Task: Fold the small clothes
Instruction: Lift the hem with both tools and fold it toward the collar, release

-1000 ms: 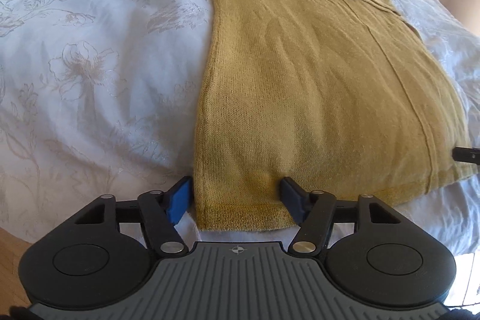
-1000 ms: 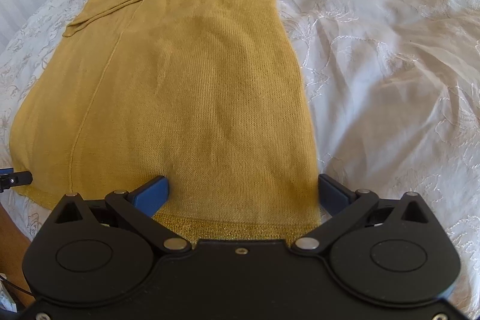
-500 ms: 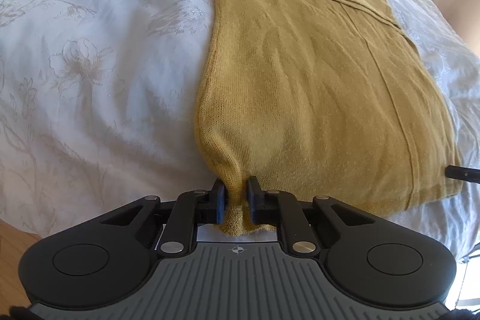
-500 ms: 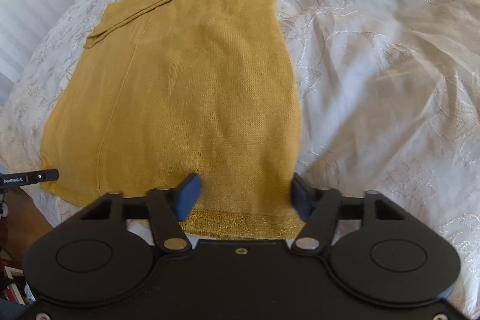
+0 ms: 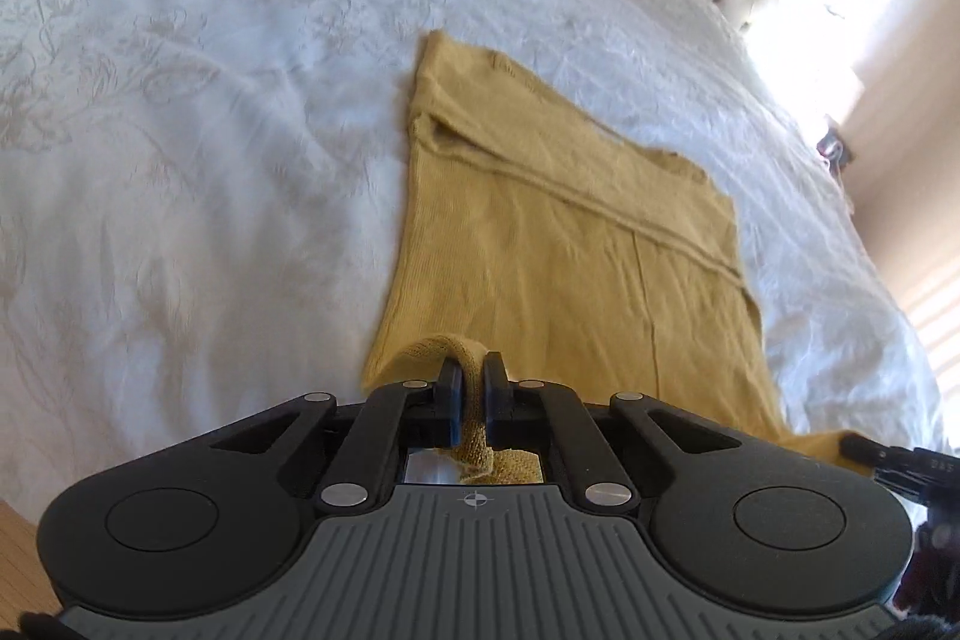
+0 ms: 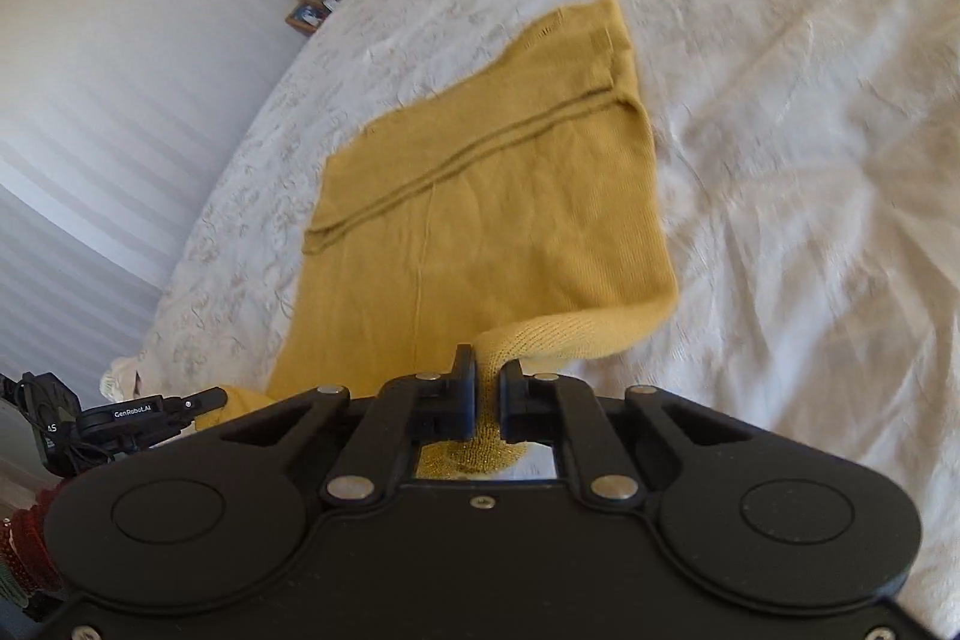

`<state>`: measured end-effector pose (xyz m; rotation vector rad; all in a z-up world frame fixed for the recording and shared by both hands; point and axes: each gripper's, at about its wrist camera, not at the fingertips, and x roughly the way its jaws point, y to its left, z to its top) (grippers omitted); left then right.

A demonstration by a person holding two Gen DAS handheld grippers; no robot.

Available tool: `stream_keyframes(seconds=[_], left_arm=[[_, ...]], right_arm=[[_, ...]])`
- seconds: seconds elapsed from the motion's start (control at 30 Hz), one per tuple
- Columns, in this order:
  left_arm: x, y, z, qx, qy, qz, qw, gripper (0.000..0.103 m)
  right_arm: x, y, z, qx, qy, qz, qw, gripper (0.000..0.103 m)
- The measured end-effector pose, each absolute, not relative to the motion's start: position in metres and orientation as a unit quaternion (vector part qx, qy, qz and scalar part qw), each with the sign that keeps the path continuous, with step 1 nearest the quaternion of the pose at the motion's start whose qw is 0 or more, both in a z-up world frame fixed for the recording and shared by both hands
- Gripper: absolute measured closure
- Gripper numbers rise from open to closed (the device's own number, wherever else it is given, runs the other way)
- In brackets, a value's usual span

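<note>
Each tool was clamped on a near hem corner of the yellow sweater (image 5: 558, 244), the left tool (image 5: 473, 388) and right tool (image 6: 487, 388) lifting that edge off the bed (image 5: 180, 130), probably to fold it toward the far end.

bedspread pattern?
White bedspread with a tone-on-tone floral embroidery; clearest in the left wrist view.

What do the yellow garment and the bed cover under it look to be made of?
Yellow garment: a soft knit, perhaps wool or cotton; ribbed stitches show at the hem, matte, drapes limply from the clamps. Bed cover: thin woven fabric, likely cotton, white with a faint sheen, embroidered or woven floral pattern, fine creases.
</note>
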<state>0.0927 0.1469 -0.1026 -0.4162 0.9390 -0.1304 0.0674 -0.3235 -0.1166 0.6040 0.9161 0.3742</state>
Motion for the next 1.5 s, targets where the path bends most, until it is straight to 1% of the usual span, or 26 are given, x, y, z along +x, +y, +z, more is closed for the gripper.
stream_keyframes(seconds=[0.3, 0.43, 0.67, 0.93, 1.23, 1.5], left_arm=[[0.167, 0.146, -0.067, -0.200, 0.376, -0.021, 0.905, 0.097], [0.203, 0.141, -0.066, -0.190, 0.365, -0.017, 0.911, 0.097], [0.252, 0.137, -0.079, -0.183, 0.375, -0.030, 0.908, 0.097], [0.298, 0.148, -0.094, -0.195, 0.389, -0.035, 0.900, 0.097], [0.347, 0.146, -0.124, -0.176, 0.425, -0.032, 0.887, 0.096], [0.378, 0.148, -0.155, -0.170, 0.462, -0.012, 0.870, 0.095]], right_arm=[[0.162, -0.328, -0.108, 0.286, 0.388, 0.190, 0.855, 0.089], [0.203, -0.327, -0.107, 0.267, 0.381, 0.190, 0.865, 0.089], [0.252, -0.320, -0.114, 0.247, 0.387, 0.166, 0.873, 0.089], [0.289, -0.318, -0.131, 0.257, 0.405, 0.115, 0.870, 0.089], [0.332, -0.317, -0.159, 0.248, 0.445, 0.091, 0.856, 0.087], [0.349, -0.319, -0.178, 0.229, 0.468, 0.076, 0.850, 0.086]])
